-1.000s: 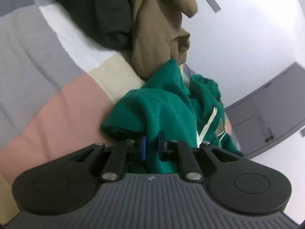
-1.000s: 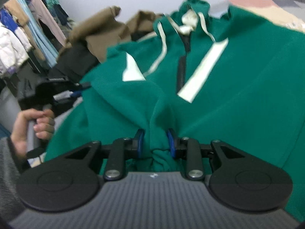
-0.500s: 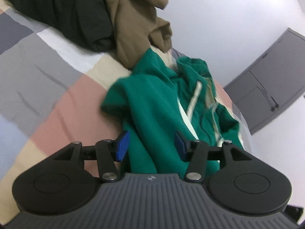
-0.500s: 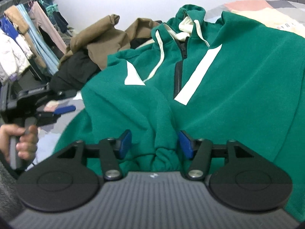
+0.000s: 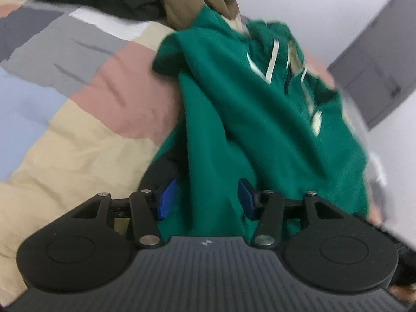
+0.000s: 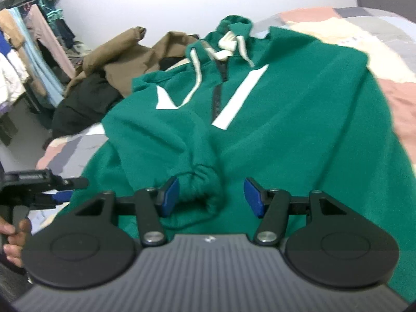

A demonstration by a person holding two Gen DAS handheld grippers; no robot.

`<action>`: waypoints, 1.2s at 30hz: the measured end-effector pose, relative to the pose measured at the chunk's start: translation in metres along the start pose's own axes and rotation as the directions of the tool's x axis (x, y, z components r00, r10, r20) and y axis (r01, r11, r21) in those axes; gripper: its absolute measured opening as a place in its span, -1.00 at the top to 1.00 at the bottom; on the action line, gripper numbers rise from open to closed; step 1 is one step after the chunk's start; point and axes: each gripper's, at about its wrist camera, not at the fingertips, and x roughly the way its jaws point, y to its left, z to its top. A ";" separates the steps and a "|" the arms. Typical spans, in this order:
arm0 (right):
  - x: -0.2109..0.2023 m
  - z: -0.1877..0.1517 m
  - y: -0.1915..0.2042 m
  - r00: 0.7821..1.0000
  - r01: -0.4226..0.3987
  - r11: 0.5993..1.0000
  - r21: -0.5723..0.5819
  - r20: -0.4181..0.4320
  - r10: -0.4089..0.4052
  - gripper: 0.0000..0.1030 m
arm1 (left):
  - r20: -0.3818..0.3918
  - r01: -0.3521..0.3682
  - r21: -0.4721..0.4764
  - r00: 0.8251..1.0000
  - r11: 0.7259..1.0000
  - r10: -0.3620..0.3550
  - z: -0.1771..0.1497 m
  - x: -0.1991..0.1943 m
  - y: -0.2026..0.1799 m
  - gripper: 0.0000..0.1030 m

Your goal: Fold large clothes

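Note:
A green hoodie (image 6: 286,130) with white stripes and drawstrings lies front-up on the patchwork bedspread (image 5: 78,143). One sleeve is folded across its body, and the cuff (image 6: 200,192) rests loose between the pads of my right gripper (image 6: 212,199), which stands open. In the left wrist view the green hoodie (image 5: 247,117) is seen from its side. A fold of its edge runs between the pads of my left gripper (image 5: 206,199), untouched by either; that gripper is open. A hand (image 6: 15,234) holds the left gripper (image 6: 70,188) at the hoodie's left edge.
A brown garment (image 6: 122,57) and a black one (image 6: 83,101) are heaped at the far left of the bed, just beyond the hoodie's shoulder. A rack of hanging clothes (image 6: 26,52) stands past the bed's edge. A grey door (image 5: 377,65) is in the wall behind.
Both grippers were shut on green cloth a second ago and have opened and let it go. Each has drawn back a little; the left one also rolled and swung sideways.

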 end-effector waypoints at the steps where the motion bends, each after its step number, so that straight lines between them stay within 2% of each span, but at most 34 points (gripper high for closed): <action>1: -0.005 -0.001 -0.001 1.000 0.009 1.000 0.005 0.006 -0.009 -0.14 | 0.001 -0.012 0.016 1.000 1.000 0.012 -0.002 0.003 -0.003 -0.07; 2: -0.008 -0.002 -0.002 1.000 0.016 1.000 0.010 0.011 -0.016 -0.14 | 0.001 -0.021 0.038 1.000 0.999 0.021 -0.004 0.006 -0.007 0.15; 3: -0.011 -0.003 -0.004 1.000 0.022 1.000 0.016 0.016 -0.022 -0.14 | 0.003 -0.043 0.066 0.999 0.997 0.043 -0.006 0.008 -0.011 0.55; 4: -0.013 -0.004 -0.005 0.999 0.027 0.999 0.018 0.019 -0.028 -0.14 | 0.012 -0.081 0.091 0.997 0.993 0.080 -0.009 0.009 -0.014 0.70; 6: -0.015 -0.005 -0.007 0.999 0.045 0.999 0.016 0.022 -0.045 -0.14 | 0.025 -0.075 0.079 0.997 0.994 0.073 -0.012 0.005 -0.011 0.89; 8: -0.016 -0.006 -0.008 0.998 0.064 0.998 0.012 0.025 -0.064 -0.14 | 0.048 -0.055 0.049 0.997 0.997 0.052 -0.009 -0.006 -0.003 0.91; 12: -0.018 -0.004 -0.015 0.997 0.065 0.997 0.038 0.035 -0.067 -0.14 | 0.073 -0.028 -0.008 0.997 1.000 0.028 -0.001 -0.022 0.009 0.92; 17: -0.023 -0.004 -0.020 0.997 0.055 0.997 0.047 0.046 -0.058 -0.14 | 0.093 -0.054 -0.074 0.994 0.996 0.061 0.008 -0.032 0.023 0.92; 20: -0.022 -0.005 -0.020 0.998 0.047 0.998 0.039 0.044 -0.049 -0.14 | 0.089 -0.104 -0.072 0.990 0.992 0.110 0.010 -0.027 0.027 0.92; 24: -0.014 -0.006 -0.021 0.999 0.045 0.999 0.027 0.017 -0.046 -0.14 | 0.044 -0.150 -0.050 0.987 0.987 0.152 0.006 -0.008 0.028 0.91; 31: -0.008 -0.012 -0.015 0.999 0.029 1.000 0.003 -0.021 -0.029 -0.14 | 0.048 -0.117 -0.055 0.992 0.992 0.120 0.005 -0.008 0.029 0.85; 34: -0.009 -0.012 -0.006 1.000 0.014 1.000 -0.023 -0.011 -0.014 -0.14 | 0.073 -0.140 -0.048 0.987 0.989 0.143 0.005 -0.020 0.025 0.45; 35: -0.009 -0.012 -0.004 1.000 0.010 1.000 -0.028 -0.008 -0.010 -0.14 | 0.094 -0.165 -0.034 0.981 0.986 0.168 0.005 -0.025 0.021 0.27; 36: -0.009 -0.012 -0.001 1.000 0.006 0.999 -0.033 -0.005 -0.006 -0.14 | 0.119 -0.191 -0.022 0.974 0.981 0.193 0.005 -0.031 0.016 0.20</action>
